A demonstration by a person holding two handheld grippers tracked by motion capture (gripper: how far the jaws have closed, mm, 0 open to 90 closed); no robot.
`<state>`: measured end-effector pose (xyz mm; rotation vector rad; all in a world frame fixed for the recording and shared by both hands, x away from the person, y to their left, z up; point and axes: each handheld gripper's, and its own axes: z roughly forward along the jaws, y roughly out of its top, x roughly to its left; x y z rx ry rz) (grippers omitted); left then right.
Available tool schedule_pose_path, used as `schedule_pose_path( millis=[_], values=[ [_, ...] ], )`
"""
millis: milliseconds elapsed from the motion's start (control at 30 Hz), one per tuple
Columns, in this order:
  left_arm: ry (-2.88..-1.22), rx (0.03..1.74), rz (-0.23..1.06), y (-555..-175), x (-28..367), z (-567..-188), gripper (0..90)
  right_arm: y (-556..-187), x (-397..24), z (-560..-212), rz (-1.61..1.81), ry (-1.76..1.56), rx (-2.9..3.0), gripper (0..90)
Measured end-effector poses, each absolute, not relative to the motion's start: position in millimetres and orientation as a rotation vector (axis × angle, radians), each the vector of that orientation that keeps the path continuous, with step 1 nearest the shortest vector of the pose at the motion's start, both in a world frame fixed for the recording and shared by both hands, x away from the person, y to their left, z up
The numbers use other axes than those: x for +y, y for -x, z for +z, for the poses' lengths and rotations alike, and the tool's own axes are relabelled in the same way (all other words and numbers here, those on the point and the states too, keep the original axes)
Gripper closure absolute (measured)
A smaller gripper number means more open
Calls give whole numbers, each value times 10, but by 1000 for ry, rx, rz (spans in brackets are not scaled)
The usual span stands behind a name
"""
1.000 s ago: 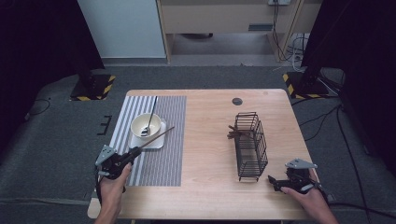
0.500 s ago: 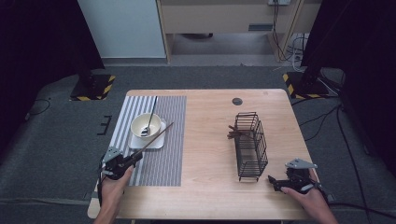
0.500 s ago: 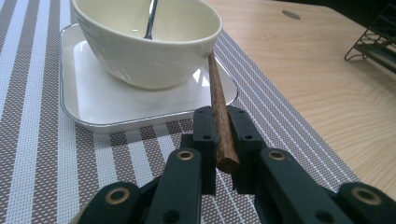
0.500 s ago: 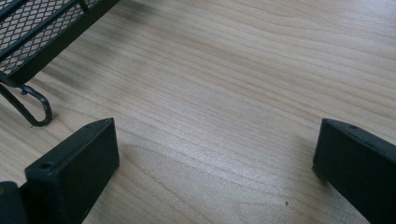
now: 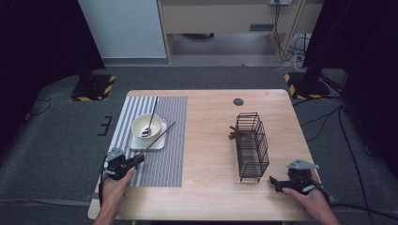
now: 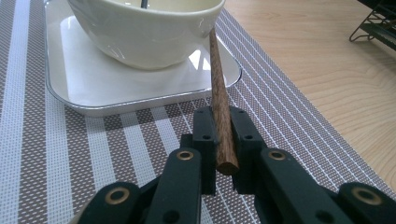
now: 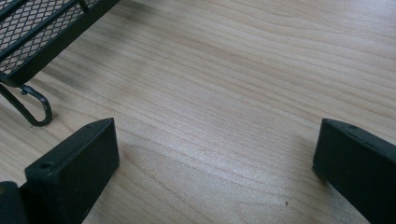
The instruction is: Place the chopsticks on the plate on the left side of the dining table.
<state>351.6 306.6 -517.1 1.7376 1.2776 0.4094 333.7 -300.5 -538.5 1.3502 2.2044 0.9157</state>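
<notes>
Left gripper (image 6: 223,140): 2 black jaws, brass-ringed screw holes; right gripper (image 5: 277,183) black, perhaps grey-plated; forearms bare.

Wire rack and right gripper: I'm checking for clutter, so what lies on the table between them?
Nothing: in the high view, bare wooden table separates the wire rack from the right gripper, whose open jaws frame bare wood in the right gripper view.

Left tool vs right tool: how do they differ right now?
The left tool is shut on a wooden chopstick; the right tool is open and holds nothing. The left tool sits over the striped mat near the bowl; the right tool is over bare table beside the wire basket. Both are hand-held with black jaws.
</notes>
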Motion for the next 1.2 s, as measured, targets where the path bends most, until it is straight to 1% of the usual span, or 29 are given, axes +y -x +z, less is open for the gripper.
schedule_pose_path(
  millis=[233, 1033, 1200],
  values=[
    [-1779, 1284, 399, -3539, 3042, -5203, 823, -3337, -3005, -5385, 915, -1350, 2204, 2],
    [-1760, 1290, 385, -3595, 3049, -5205, 823, -3337, -3005, -5385, 915, -1350, 2205, 2],
    [-1777, 1289, 388, -3613, 3029, -5195, 823, -3337, -3005, -5385, 915, -1350, 2204, 2]
  ],
)
